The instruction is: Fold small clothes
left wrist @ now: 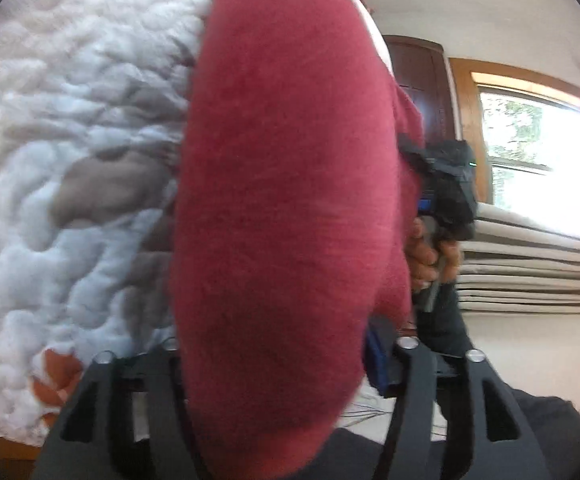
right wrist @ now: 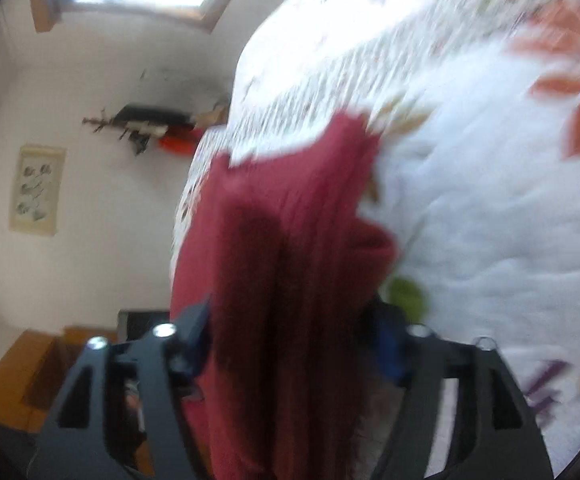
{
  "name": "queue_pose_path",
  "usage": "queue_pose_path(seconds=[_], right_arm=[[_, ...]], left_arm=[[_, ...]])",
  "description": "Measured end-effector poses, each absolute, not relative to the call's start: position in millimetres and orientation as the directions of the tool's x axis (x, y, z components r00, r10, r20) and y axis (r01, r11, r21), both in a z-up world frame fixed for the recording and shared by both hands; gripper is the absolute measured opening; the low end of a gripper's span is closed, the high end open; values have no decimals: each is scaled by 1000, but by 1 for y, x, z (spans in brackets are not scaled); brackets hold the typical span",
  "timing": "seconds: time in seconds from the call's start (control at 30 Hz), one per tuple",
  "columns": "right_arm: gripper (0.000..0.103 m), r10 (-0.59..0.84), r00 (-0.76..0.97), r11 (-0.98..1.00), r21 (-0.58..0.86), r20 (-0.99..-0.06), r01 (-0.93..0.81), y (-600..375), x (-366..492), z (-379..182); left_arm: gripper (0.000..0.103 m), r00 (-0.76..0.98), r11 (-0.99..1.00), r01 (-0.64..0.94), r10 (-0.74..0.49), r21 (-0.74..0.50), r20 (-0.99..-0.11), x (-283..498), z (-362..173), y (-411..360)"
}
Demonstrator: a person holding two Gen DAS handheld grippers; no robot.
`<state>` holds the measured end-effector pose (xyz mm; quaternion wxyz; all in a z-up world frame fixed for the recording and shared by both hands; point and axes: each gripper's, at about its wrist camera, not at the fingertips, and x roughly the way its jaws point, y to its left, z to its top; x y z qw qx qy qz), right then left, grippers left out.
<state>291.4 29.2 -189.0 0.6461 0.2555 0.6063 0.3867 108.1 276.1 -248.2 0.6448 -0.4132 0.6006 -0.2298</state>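
In the left wrist view, a white quilt (left wrist: 62, 140) with grey and orange patches fills the left side. A red garment (left wrist: 286, 208) hangs down the middle and hides most of the left gripper (left wrist: 282, 364); only its black finger frames and a blue pad at the right show. The cloth passes between the fingers, pinched there. Right of the cloth, a hand (left wrist: 430, 252) grips the handle of the right gripper (left wrist: 446, 184), whose fingertips are hidden behind the garment. A bright window (left wrist: 542, 152) and stacked blinds lie beyond.

The right wrist view is blurred. At its left hang a framed picture (right wrist: 36, 188) and a dark wall shelf (right wrist: 150, 120). The garment (right wrist: 290, 248) drapes through the right gripper (right wrist: 290, 356), its blue pads pressed against the fabric. The quilt (right wrist: 490, 208) spreads behind on the right.
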Motion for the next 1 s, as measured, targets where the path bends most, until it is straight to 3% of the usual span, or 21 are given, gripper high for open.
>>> queue_pose_path(seconds=[0.13,0.23,0.3,0.33,0.37,0.5,0.63,0.77,0.9,1.0], right_arm=[[70,771,92,628,727,-631,-276,12,289,-144],[57,759,84,634,703,-646,-322,19,291,-141],[40,726,45,660,676,-687,-328,33,294,-149],[15,699,23,679,653,-715,-336,42,296,-156],[9,686,27,688,637,-727,-348,47,296,-158],[8,709,100,682,643,-698,-349,45,304,-146],[9,600,63,769,553,-797,-321,51,310,-187],[25,674,115,726,625,-730,-286,32,301,-170],[29,747,126,643,661,-653,-387,24,258,-111],[29,757,27,595,672,-653,-442,42,222,-112]], left_arm=[[69,318,791,-134,-536,-597,-782,85,-177,293],[70,387,825,33,-531,-564,-753,75,-124,267],[70,355,792,154,-603,-591,-715,74,-114,237],[71,317,754,213,-655,-621,-686,75,-118,216],[71,289,738,245,-675,-629,-679,81,-122,205],[70,173,729,293,-676,-618,-716,93,-166,162],[70,139,734,253,-673,-631,-727,95,-192,164],[71,142,718,237,-693,-655,-707,79,-170,174],[92,276,695,237,-718,-679,-639,84,-133,212],[93,381,688,114,-697,-717,-608,111,-140,260]])
